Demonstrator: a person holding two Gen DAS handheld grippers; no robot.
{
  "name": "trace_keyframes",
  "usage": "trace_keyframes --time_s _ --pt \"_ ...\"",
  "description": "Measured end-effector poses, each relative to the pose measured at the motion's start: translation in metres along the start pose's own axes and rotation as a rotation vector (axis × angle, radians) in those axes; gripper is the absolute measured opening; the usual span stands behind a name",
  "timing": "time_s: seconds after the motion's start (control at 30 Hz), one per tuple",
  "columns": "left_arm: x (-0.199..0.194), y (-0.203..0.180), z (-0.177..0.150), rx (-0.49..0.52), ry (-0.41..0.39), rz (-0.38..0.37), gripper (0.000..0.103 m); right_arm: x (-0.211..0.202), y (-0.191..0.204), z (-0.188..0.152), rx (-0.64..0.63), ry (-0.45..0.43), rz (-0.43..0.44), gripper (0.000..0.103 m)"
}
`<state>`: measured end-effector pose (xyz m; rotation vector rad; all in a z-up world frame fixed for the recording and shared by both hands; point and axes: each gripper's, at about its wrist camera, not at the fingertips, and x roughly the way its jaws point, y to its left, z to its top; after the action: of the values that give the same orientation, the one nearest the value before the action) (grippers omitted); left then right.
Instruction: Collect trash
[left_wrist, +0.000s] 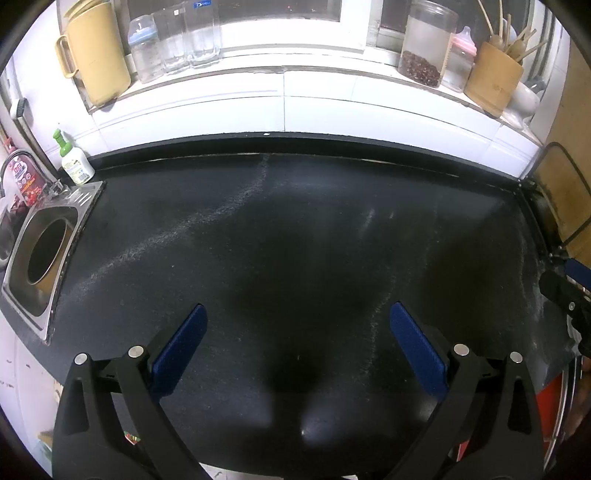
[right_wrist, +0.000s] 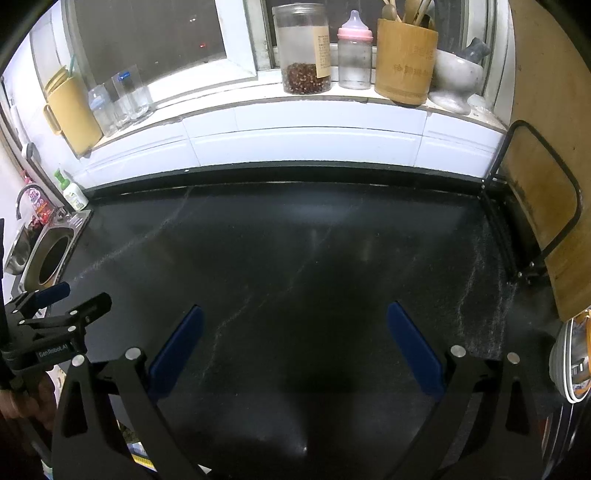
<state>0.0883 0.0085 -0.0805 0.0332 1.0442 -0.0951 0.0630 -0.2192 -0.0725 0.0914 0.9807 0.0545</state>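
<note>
Your left gripper (left_wrist: 297, 325) and right gripper (right_wrist: 294, 326) both hover over the black countertop (left_wrist: 295, 229), jaws spread wide and gripping nothing. No trash shows on it in either view. The sink (left_wrist: 44, 254) lies at 9 o'clock, the windowsill (right_wrist: 295, 94) at 12 o'clock.

The left hand-held gripper (right_wrist: 83, 299) is showing "GenRobot.AI" in white on its black body, while the bamboo utensil holder (right_wrist: 404, 61) is bearing engraved characters too faint to read, and a blue sticker on a drinking glass (right_wrist: 127, 92) is perhaps carrying a brand, illegible here.
</note>
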Motion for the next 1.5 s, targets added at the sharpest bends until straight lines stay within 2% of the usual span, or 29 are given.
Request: trace_keyframes --time_s 0.73,1.5 --pt "0.0044 -0.0021 0.0038 0.000 0.003 0.014 0.096 0.0037 -0.0028 0.0020 0.016 0.010 0.006 0.096" --pt "0.0070 -0.0018 0.0023 0.011 0.003 -0.013 0.096 0.0071 -0.0031 0.0059 0.016 0.012 0.001 0.096"
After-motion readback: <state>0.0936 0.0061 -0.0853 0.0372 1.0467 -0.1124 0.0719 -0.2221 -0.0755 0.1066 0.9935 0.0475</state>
